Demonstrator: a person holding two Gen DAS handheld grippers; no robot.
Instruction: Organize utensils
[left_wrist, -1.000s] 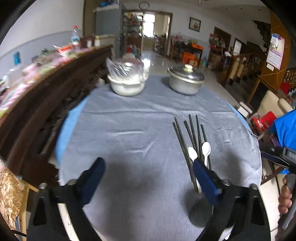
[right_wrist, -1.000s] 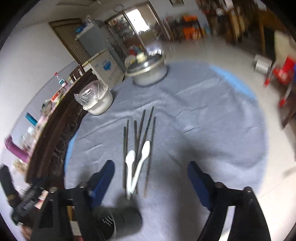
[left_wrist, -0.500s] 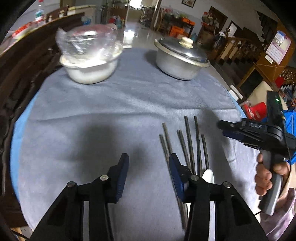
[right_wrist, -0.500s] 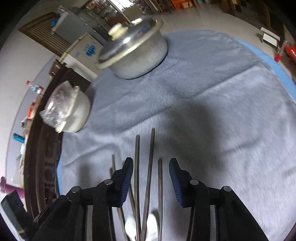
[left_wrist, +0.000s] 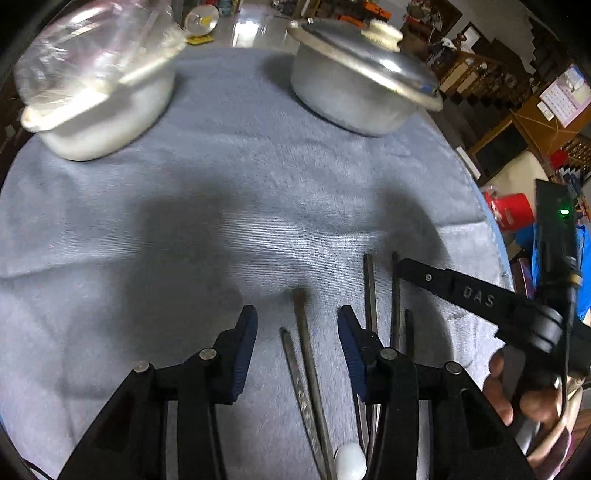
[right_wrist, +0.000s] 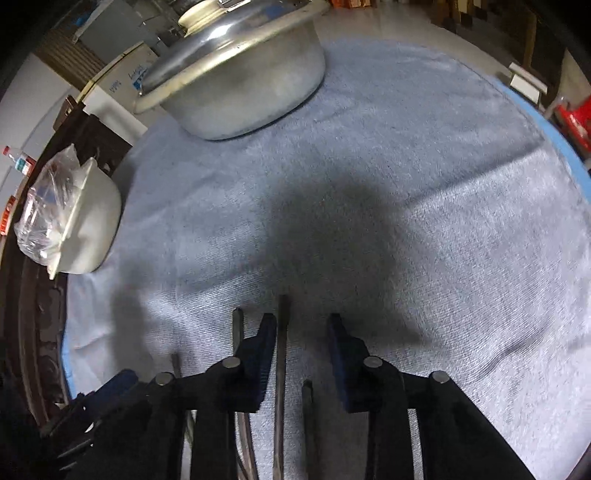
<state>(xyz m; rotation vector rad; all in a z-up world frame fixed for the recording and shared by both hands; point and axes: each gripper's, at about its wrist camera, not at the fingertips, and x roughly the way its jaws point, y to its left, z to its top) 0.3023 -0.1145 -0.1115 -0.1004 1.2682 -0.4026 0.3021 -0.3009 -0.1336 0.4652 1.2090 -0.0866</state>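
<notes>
Several dark chopsticks lie side by side on the grey-blue tablecloth (left_wrist: 184, 229). In the left wrist view my left gripper (left_wrist: 297, 325) is open low over the cloth, with two chopsticks (left_wrist: 306, 354) between its fingers. More chopsticks (left_wrist: 369, 295) lie just right of it, and a white spoon (left_wrist: 349, 461) shows at the bottom edge. In the right wrist view my right gripper (right_wrist: 302, 328) is open, with two chopsticks (right_wrist: 282, 350) between its fingers and another chopstick (right_wrist: 237, 328) to the left. The right gripper also shows in the left wrist view, its finger (left_wrist: 443, 284) over the right chopsticks.
A white bowl covered with plastic (left_wrist: 92, 92) stands at the back left and a lidded metal pot (left_wrist: 358, 85) at the back right; both show in the right wrist view too, the bowl (right_wrist: 81, 229) and the pot (right_wrist: 240, 74). A dark wooden bench (right_wrist: 33, 314) borders the table's left.
Both grippers have come forward and down to the chopsticks and their jaws have narrowed. Each now straddles chopsticks, and the spoons have slipped mostly out of view beneath them.
</notes>
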